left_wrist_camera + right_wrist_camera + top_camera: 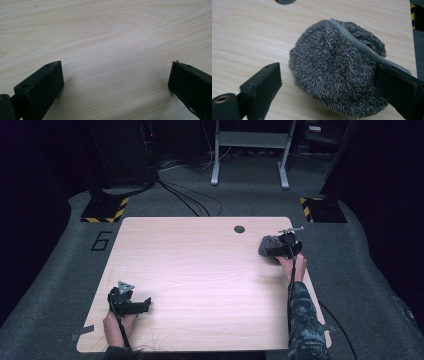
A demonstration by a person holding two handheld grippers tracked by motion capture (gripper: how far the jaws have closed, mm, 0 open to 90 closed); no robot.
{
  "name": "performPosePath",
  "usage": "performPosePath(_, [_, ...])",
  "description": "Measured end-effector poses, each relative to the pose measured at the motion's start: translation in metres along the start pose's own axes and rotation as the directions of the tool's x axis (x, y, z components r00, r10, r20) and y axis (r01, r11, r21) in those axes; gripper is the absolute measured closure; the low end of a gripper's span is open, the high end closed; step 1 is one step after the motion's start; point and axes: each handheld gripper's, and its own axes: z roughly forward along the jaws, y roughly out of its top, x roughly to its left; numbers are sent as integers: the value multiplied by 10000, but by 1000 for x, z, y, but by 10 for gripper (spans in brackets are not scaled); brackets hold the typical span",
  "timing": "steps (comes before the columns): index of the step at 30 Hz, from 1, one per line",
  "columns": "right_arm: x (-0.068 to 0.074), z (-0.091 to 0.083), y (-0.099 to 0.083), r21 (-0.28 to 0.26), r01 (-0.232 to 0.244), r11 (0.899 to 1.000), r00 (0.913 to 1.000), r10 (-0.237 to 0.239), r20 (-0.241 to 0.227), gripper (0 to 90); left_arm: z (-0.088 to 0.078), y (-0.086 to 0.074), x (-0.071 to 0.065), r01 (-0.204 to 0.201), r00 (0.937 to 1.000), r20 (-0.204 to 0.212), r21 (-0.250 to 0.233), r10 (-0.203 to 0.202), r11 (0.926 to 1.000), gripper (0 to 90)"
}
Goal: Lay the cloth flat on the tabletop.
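- right claw sits at the far right of the bench, jaws spread around a grey furry pouch
- the pouch lies on the wood near the round hole; one jaw touches its piped edge, the other stands just clear
- left claw rests near the front left corner, jaws spread wide over bare wood

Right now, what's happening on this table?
A person works a gripper in each hand at a wooden table. The right gripper is at a grey furry pouch near the table's far right edge: the pouch sits between its wide-open jaws, one jaw against its right side, the other apart from it, so it isn't clamped. The left gripper rests open over bare wood at the near left.
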Motion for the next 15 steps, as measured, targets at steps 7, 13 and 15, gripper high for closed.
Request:
performPosePath(7, [-2, 32, -9, 797, -199, 9966, 9997, 187, 154, 126, 1, 0, 0, 14, 10000, -19, -78, -14, 10000, 0])
performPosePath(13, [-3, 42, -12, 778, -61, 9970, 10000, 55, 81, 227, 1, 0, 0, -2, 10000, -24, -100, 2, 9999, 0])
performPosePath(15, [-4, 42, -12, 737, -77, 9973, 10000, 77, 4, 312, 1, 0, 0, 3, 10000, -24, -99, -3, 10000, 0])
